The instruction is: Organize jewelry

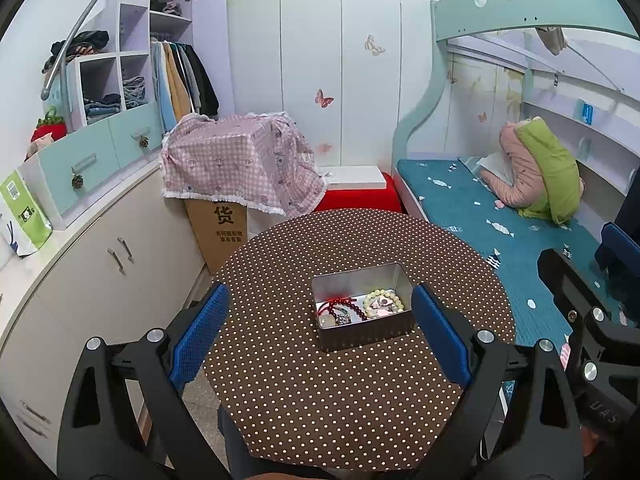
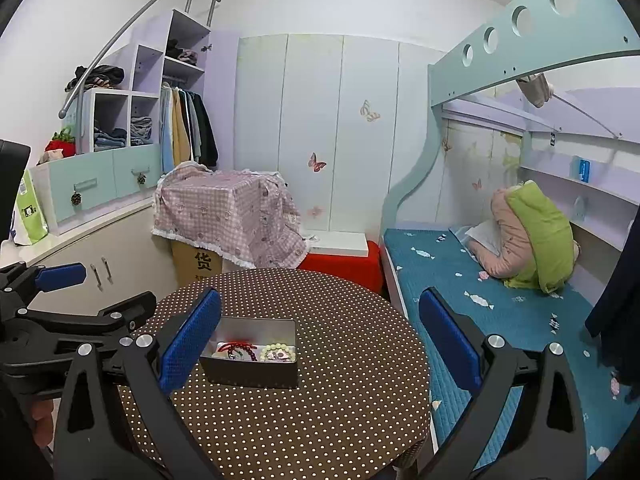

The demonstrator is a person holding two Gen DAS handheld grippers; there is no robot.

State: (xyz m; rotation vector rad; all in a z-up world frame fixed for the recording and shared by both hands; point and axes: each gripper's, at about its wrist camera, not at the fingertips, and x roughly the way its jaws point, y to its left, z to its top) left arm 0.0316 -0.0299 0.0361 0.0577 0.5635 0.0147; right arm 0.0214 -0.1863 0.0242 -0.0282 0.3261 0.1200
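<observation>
An open silver tin box [image 1: 362, 334] stands on the round table with a brown polka-dot cloth [image 1: 320, 400]. Inside lie a dark red bead bracelet [image 1: 348, 306], a pale green bead bracelet [image 1: 383, 300] and other small pieces. The box also shows in the right wrist view [image 2: 256, 376], with the red beads [image 2: 240, 349] and pale beads [image 2: 278, 350]. My left gripper [image 1: 320, 332] is open and empty, held above the table in front of the box. My right gripper [image 2: 320, 344] is open and empty, to the right of the box. The left gripper shows in the right wrist view [image 2: 60, 276].
A cardboard box under a pink checked cloth [image 1: 236, 164] stands behind the table, next to a red stool [image 1: 360, 196]. A bunk bed with a teal mattress [image 1: 500, 216] is on the right. White cabinets [image 1: 100, 264] run along the left.
</observation>
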